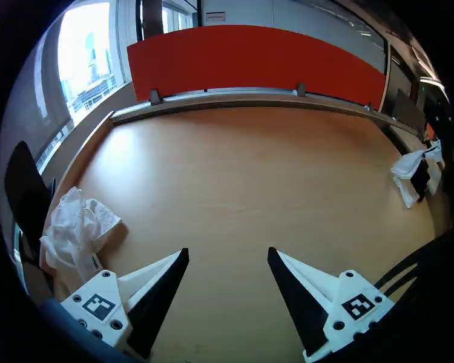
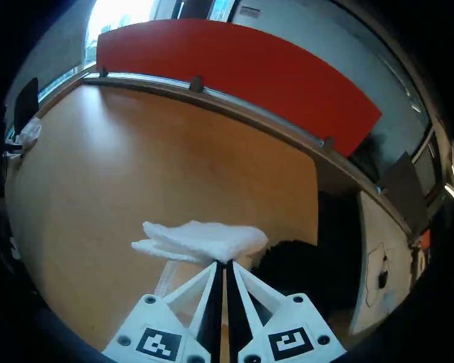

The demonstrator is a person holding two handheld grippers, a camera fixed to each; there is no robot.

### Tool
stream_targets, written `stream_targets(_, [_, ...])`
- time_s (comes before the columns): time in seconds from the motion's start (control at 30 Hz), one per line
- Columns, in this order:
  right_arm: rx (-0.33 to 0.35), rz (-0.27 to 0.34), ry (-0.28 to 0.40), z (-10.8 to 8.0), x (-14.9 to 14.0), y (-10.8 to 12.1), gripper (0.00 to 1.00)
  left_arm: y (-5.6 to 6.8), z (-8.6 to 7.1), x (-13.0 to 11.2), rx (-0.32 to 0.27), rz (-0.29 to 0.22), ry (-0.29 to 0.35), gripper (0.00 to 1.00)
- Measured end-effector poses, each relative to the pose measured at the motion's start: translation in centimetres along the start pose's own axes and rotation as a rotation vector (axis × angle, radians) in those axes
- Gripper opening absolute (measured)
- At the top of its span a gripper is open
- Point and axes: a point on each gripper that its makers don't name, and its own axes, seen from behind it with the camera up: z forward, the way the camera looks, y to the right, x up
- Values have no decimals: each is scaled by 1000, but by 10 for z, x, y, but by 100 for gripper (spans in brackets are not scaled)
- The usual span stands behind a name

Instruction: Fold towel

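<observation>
In the right gripper view, the right gripper (image 2: 222, 265) points forward from the bottom centre. Its fingers are almost together and pinch the edge of the white towel (image 2: 200, 241), which is bunched above the wooden table (image 2: 106, 181). In the left gripper view, the left gripper (image 1: 228, 257) hangs wide open and holds nothing. Its fingers carry black-and-white square markers (image 1: 98, 306). This view also shows a crumpled white cloth (image 1: 75, 230) at the lower left. A red panel (image 1: 251, 57) stands at the table's far edge.

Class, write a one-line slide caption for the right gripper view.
Right gripper pinches a crumpled white cloth towel over the light wooden table.
</observation>
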Motion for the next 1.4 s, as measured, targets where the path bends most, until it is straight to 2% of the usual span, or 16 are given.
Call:
stream_targets(0.2, [-15,48,-49,0,-35,4,4,0,0,0,-2,10,-2,97])
stream_targets(0.4, [-27,81,-84,1,-58,8,4,-1,-2,0,-1,13,-1,97])
stream_targets(0.7, [-47,100,-124,2,-78,13,4,-2,-4,-3,3,15,-3,97])
stream_targets(1.2, [-89,142,-192,16,-106,21,5,-3,-5,-4,8,23,-7,97])
stream_targets(1.3, [-95,155,-197,17,-110,22,8,-3,-5,-5,8,24,-8,97])
stream_targets(1.37, [-102,159,-200,17,-112,24,14,-3,-5,-5,9,25,-9,97])
stream_targets(1.4, [-106,161,-201,17,-113,24,20,-3,-5,-5,9,26,-9,97])
